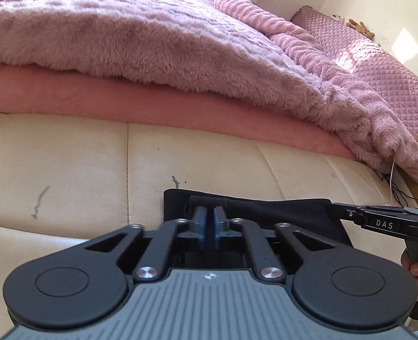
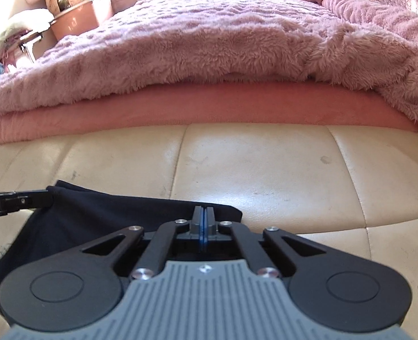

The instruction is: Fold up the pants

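Left hand-held gripper (image 1: 209, 217) and right hand-held gripper (image 2: 203, 217) both clamped on black pants (image 2: 101, 212) top edge; cream bench (image 2: 265, 164) bare beyond.

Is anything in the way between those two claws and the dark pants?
Nothing visible. The left gripper and right gripper each already pinch an edge of the black pants, which lie on the cream cushion, clear of the pink blanket.

Both tongs (image 1: 209, 212) (image 2: 203, 212) clamped, level.

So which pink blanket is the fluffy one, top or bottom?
The top blanket: shaggy, lilac-pink fur with wavy ridges. The bottom blanket under it is smooth, salmon-pink and flat, lying on the cream cushion.
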Demonstrator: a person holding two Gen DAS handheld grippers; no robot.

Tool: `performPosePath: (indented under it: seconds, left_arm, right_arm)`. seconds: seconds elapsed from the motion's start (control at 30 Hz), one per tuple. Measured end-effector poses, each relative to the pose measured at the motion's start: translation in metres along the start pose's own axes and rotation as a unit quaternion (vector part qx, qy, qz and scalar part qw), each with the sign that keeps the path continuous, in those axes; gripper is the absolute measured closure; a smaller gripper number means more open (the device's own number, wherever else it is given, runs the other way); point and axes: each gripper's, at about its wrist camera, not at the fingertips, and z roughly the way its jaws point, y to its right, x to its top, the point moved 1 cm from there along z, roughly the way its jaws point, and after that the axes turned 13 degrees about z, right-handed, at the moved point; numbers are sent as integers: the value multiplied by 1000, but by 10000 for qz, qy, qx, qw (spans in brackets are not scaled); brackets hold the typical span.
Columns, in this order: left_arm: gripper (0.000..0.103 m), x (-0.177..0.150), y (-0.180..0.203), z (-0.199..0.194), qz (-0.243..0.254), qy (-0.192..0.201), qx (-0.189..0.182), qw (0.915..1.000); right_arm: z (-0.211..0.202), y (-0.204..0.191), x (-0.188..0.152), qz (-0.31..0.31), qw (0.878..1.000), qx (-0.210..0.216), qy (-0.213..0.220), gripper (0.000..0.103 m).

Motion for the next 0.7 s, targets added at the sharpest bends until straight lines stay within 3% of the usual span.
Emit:
performPosePath:
  seconds: [0.03,0.07,0.13,0.2,0.3,0.47,0.7]
  left_arm:
    - [67,-2,0,-9,-11,49,26,10000]
    - [59,-4,0,-17,-64,93,68,9999]
    - [33,-12,-4,-33,-259,222,85,9994]
    - [19,-20,-11,-43,-505,245,50,9984]
    - [17,-34,-26,-45,-989,73,-85,9950]
    - [17,-59,-53,-43,-1937,21,-475,9799]
    - [16,-61,-52,-31,-1897,-100,-497,9805]
  right_arm:
    - [-9,0,-5,48,10000,3,18,98]
    - [-16,2,-9,131,9999,22,29,95]
    - [-30,11,-18,486,9987,131,31,64]
    - [-43,22,-28,988,9946,326,-43,55]
    - [-53,37,-43,1563,9862,514,-199,45]
    - [-54,52,-60,2158,9731,695,-412,44]
    - [-45,53,-70,2397,9645,919,-628,44]
